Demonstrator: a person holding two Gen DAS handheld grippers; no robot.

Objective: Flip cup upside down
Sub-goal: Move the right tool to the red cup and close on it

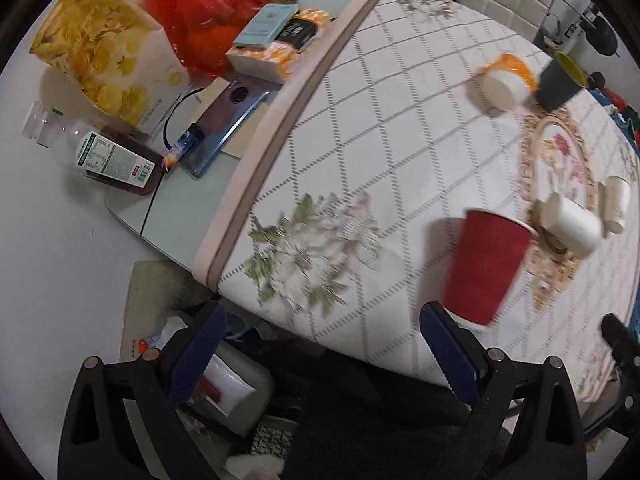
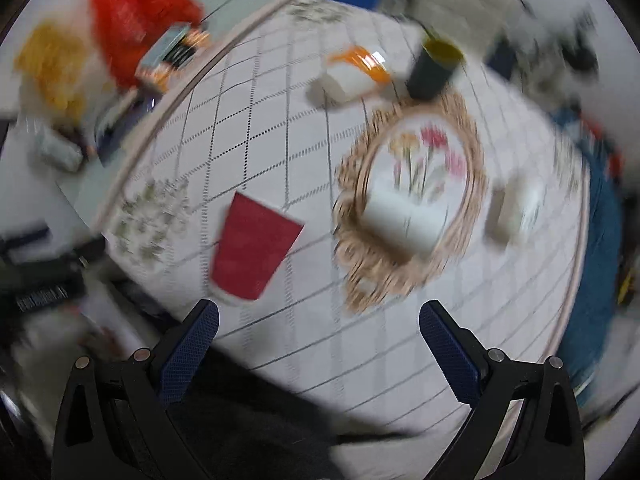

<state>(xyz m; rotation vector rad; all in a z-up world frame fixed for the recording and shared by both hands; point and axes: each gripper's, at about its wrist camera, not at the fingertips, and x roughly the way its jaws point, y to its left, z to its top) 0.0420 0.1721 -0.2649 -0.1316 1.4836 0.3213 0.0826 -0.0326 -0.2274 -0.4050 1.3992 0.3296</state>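
My left claw (image 1: 320, 344) and right claw (image 2: 320, 340) both gape wide, holding nothing. Red cup (image 1: 486, 266) stands apart near the table (image 1: 380, 128) front edge, wide end up, unflipped I think, easy reach.

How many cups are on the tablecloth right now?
5: a red cup near the front edge, a white cup lying on the floral medallion, a smaller white cup beside it, an orange-and-white cup and a dark cup at the back.
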